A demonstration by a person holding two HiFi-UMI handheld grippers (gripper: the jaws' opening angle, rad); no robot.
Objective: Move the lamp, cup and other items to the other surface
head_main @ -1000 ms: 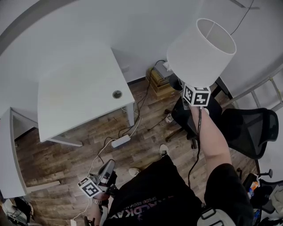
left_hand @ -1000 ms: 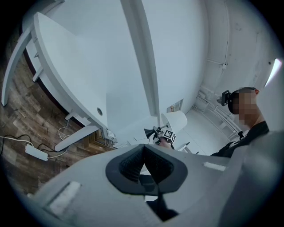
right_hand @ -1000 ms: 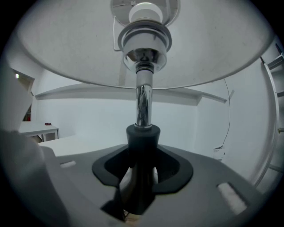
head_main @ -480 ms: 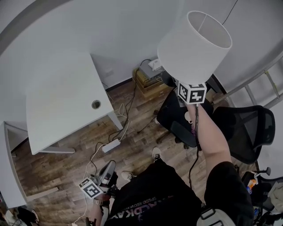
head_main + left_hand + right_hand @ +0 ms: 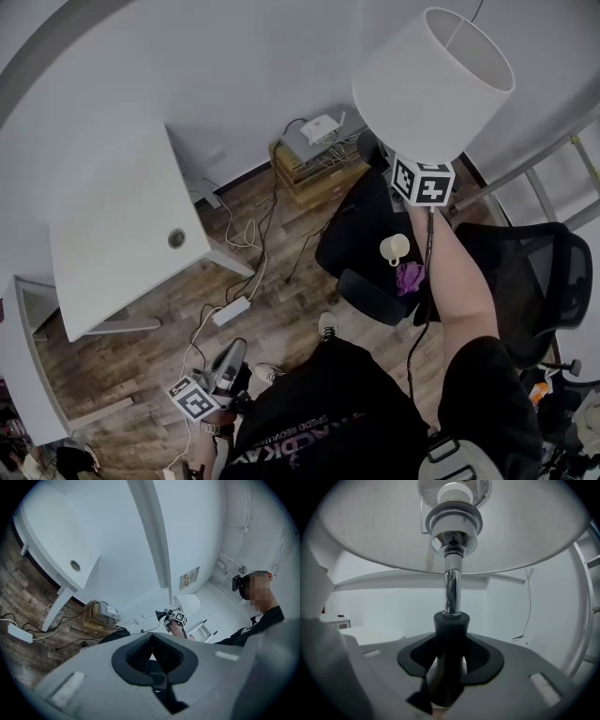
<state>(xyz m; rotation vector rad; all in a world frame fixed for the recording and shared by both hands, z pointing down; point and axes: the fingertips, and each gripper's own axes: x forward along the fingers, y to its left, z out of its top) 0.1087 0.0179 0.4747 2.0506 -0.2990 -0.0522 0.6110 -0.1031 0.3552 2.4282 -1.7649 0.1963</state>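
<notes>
Lamp (image 5: 427, 89) stem clamped in right gripper (image 5: 450, 623); left gripper (image 5: 151, 640) closed, empty.

Shirt print (image 5: 298, 439) — not legible

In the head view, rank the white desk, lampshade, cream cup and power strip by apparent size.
1. White desk
2. Lampshade, though nearness to the camera inflates it
3. Power strip and cream cup look alike, so unranked

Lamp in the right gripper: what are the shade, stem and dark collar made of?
Shade: white and matte, probably fabric or paper; a faint speckled grain shows on its underside.
Stem: polished metal, chrome-like, with mirror-like reflections along it.
Collar: matte black with no shine, plastic or rubber; can't tell which.
</notes>
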